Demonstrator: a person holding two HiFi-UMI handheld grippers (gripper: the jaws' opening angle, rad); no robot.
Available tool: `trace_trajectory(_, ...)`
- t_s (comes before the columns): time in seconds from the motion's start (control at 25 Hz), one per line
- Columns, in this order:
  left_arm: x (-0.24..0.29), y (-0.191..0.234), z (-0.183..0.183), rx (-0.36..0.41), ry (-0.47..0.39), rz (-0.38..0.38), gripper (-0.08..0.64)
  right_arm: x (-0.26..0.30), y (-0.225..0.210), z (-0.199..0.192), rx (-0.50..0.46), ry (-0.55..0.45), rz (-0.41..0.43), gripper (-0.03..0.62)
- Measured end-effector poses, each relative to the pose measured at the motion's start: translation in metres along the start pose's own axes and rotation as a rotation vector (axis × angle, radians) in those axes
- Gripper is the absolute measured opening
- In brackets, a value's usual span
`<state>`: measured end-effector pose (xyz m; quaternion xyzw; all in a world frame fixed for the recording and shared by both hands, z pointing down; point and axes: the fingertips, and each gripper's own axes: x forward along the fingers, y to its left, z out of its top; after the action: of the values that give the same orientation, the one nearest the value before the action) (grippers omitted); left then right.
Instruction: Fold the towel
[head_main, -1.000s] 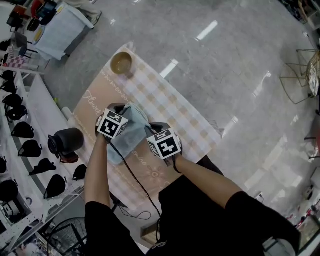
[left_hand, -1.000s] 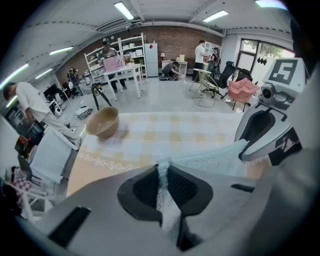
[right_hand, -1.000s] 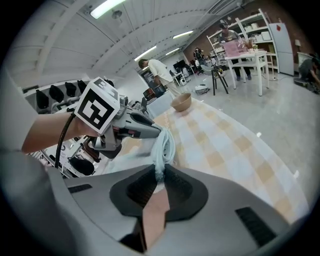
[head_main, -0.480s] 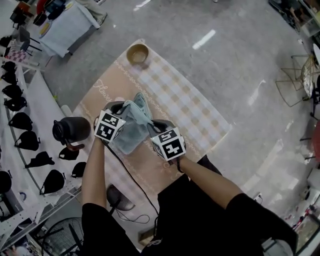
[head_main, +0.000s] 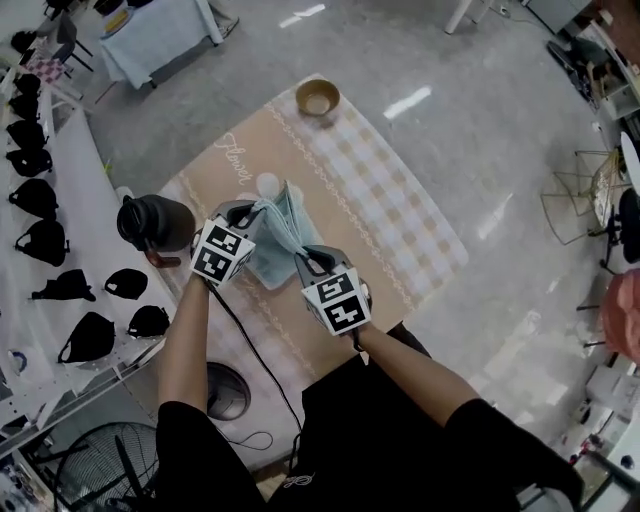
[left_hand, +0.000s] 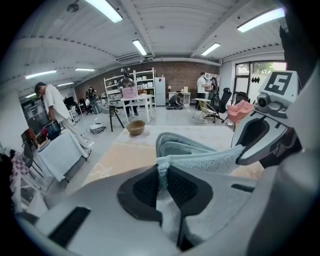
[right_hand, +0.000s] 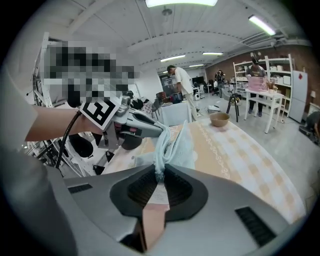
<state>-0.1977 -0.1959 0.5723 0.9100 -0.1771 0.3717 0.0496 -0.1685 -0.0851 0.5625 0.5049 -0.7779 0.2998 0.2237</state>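
A light blue towel (head_main: 276, 244) hangs between my two grippers above the table, its lower part still resting on the cloth. My left gripper (head_main: 249, 211) is shut on one corner of the towel (left_hand: 200, 159), which the left gripper view shows pinched between the pads of the left gripper (left_hand: 162, 172). My right gripper (head_main: 305, 259) is shut on the neighbouring corner of the towel (right_hand: 175, 145), and the right gripper view shows that corner clamped in the right gripper (right_hand: 161, 179). The held edge is stretched taut between them.
The table wears a beige and checked cloth (head_main: 390, 200). A brown bowl (head_main: 318, 98) stands at its far end, a black jug (head_main: 155, 222) at its left edge. A small white object (head_main: 267, 183) lies beyond the towel. A white shelf with black caps (head_main: 90, 335) runs along the left.
Both grippers have risen and drawn the towel's held edge up off the table; the towel now stands more upright between them.
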Motion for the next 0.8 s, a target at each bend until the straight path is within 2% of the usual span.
trace_trajectory(0.36, -0.035, 0.009, -0.047, -0.126, -0.066, 0.083, 0.044, 0.024, 0.065, -0.017, -0.125, 0.049, 0.085, 0.046)
trace_trajectory(0.48, -0.042, 0.011, -0.064, -0.204, -0.085, 0.103, 0.08, 0.036, 0.079, -0.03, -0.17, 0.085, 0.118, 0.046)
trace_trajectory(0.56, -0.045, 0.011, -0.08, -0.244, -0.077, 0.114, 0.138, 0.044, 0.084, -0.042, -0.195, 0.117, 0.129, 0.046)
trace_trajectory(0.72, -0.059, 0.003, -0.106, -0.282, -0.067, 0.122, 0.192, 0.058, 0.092, -0.064, -0.238, 0.186, 0.146, 0.046)
trace_trajectory(0.8, -0.071, -0.001, -0.118, -0.311, -0.082, 0.141, 0.193, 0.066, 0.097, -0.075, -0.265, 0.22, 0.158, 0.046)
